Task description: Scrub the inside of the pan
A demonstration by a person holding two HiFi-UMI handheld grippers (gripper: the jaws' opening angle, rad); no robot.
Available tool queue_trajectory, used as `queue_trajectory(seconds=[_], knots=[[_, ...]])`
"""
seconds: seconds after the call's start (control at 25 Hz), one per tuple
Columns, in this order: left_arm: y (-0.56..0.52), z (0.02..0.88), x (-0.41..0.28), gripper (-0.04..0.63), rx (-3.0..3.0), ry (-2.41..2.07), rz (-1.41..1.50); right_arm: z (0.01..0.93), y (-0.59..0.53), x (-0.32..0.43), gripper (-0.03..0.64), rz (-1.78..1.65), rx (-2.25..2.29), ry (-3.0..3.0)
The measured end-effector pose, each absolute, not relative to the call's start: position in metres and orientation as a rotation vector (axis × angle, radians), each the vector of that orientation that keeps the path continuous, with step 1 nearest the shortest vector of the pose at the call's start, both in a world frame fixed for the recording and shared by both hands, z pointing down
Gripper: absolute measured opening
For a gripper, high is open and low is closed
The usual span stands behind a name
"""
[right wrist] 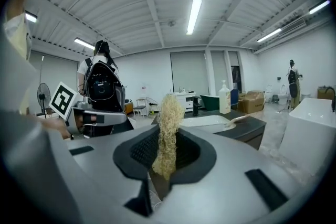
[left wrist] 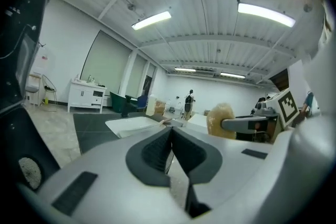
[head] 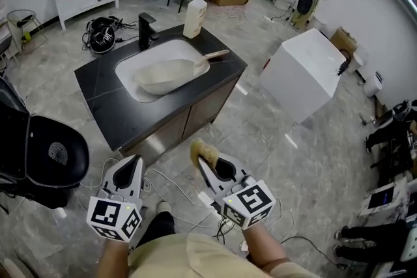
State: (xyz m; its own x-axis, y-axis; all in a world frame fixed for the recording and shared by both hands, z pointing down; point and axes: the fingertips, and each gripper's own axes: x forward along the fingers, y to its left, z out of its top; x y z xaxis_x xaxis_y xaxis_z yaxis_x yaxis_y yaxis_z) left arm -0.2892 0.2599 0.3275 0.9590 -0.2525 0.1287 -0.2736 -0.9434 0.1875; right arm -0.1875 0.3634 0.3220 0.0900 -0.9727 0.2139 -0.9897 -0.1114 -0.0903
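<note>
Two grippers held well away from the pan

The right gripper (head: 203,166) is clamped on a fuzzy yellow scrubber (right wrist: 169,128). The left gripper (left wrist: 172,135) is squeezed tight with nothing in it. The pale round pan with a wooden handle (head: 166,73) lies in the white sink (head: 129,85) of the black counter (head: 107,111).

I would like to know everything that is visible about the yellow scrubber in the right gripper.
The scrubber is a pale yellow, loofah-like pad of coarse, tangled fibres. It stands roughly upright, pinched flat between the closed jaws of the right gripper, and its upper part sticks out beyond the jaw tips. Nothing but the jaws touches it. It is held in the air over the floor, on the person's side of the dark counter.
</note>
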Motion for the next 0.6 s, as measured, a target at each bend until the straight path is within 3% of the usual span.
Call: queue_trajectory(seconds=[0.6], knots=[[0.15,0.348,-0.213,0.012,2.924,-0.306,0.228,0.335,0.225,-0.087,0.058,0.345,2.079,-1.972]])
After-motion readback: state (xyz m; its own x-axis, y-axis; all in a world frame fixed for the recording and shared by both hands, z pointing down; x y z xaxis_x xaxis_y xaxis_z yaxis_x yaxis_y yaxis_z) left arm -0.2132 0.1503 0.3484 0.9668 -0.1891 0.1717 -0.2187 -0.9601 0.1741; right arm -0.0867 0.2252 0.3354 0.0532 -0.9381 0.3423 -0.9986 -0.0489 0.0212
